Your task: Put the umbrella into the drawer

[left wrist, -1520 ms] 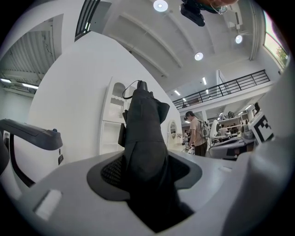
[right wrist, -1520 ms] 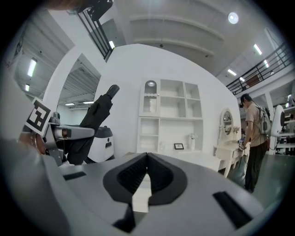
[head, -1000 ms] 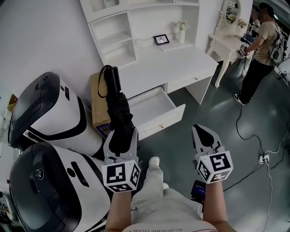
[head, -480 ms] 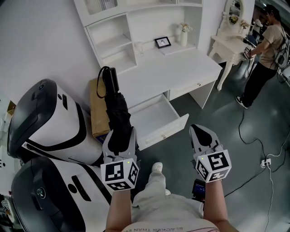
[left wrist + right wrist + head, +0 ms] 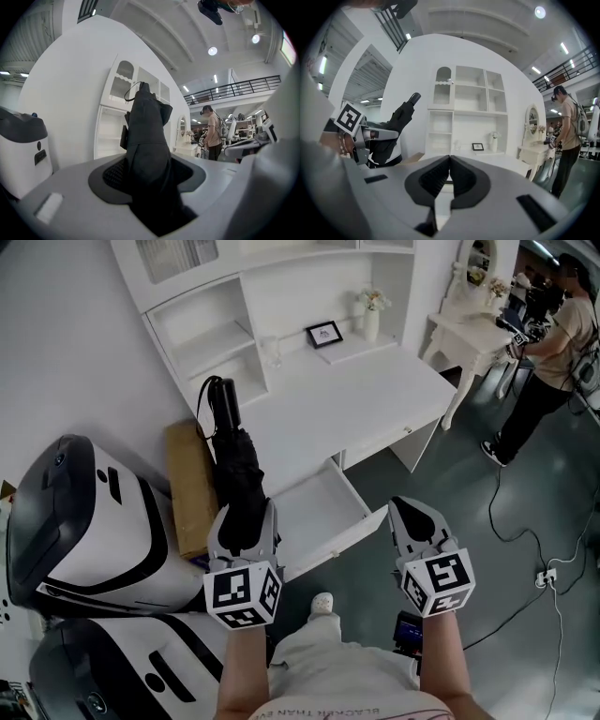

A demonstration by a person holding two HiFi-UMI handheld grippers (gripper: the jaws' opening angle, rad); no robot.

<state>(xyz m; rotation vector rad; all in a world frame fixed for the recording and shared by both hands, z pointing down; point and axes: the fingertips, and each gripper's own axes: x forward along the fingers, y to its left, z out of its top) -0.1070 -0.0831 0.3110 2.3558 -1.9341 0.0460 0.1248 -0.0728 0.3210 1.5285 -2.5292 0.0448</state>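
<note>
A black folded umbrella (image 5: 232, 465) points away from me, its handle and strap (image 5: 217, 395) over the desk's left end. My left gripper (image 5: 242, 514) is shut on its lower part; in the left gripper view the dark fabric (image 5: 149, 140) fills the gap between the jaws of the left gripper (image 5: 147, 176). The white desk's drawer (image 5: 317, 504) stands pulled out, just right of the left gripper and ahead of my legs. My right gripper (image 5: 414, 510) hangs over the grey floor right of the drawer, and the right gripper (image 5: 449, 164) shows its jaws together with nothing between them.
Two big white-and-black machine shells (image 5: 84, 521) crowd the left. A cardboard box (image 5: 187, 486) leans between them and the desk. On the desk stand a picture frame (image 5: 323, 333) and a vase (image 5: 372, 320). A person (image 5: 553, 352) stands by a vanity table (image 5: 464, 334); cables (image 5: 520, 531) cross the floor.
Both grippers and my view have moved forward toward the desk. The umbrella went along in the left gripper. The open drawer now lies close in front of the grippers.
</note>
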